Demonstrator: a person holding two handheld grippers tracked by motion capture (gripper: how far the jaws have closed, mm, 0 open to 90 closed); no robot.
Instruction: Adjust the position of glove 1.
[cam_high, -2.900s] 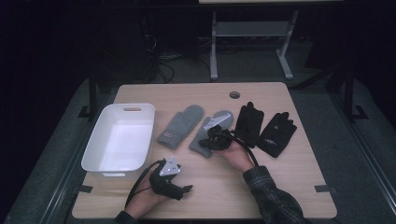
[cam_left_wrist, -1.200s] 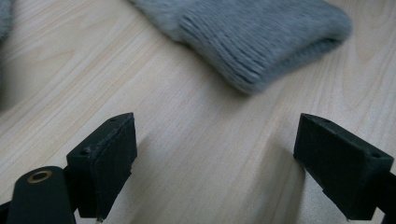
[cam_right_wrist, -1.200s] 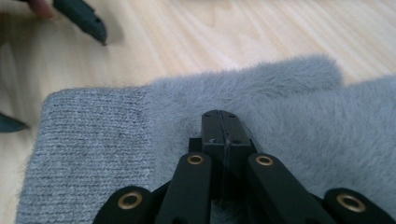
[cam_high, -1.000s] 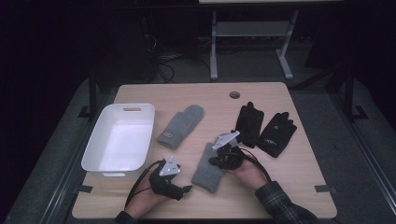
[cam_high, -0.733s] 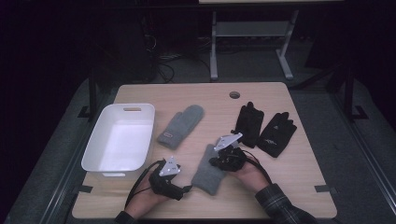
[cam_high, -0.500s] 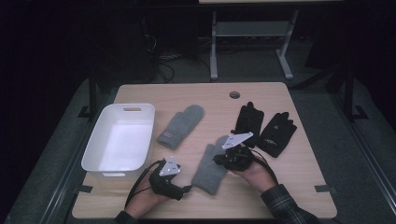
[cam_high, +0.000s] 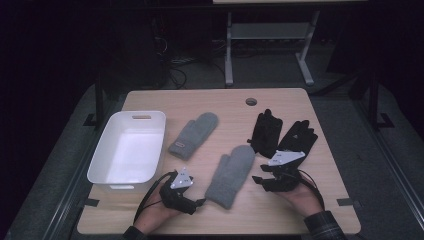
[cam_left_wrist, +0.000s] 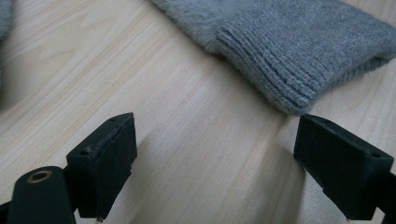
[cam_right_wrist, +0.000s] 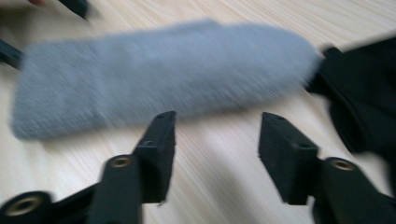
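In my right tool's view, motion is smearing the grey mitten (cam_right_wrist: 159, 79) into a soft band, and the black glove (cam_right_wrist: 364, 98) is running off the right edge. In my left tool's view, the top and right edges are cutting off all but the mitten's ribbed cuff. From the high view, the label on the far grey mitten (cam_high: 194, 134) is staying too small to read.

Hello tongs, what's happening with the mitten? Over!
Both tongs open, empty. Right tongs just opened beside the grey mitten; left tongs at its cuff. Nothing blocking.
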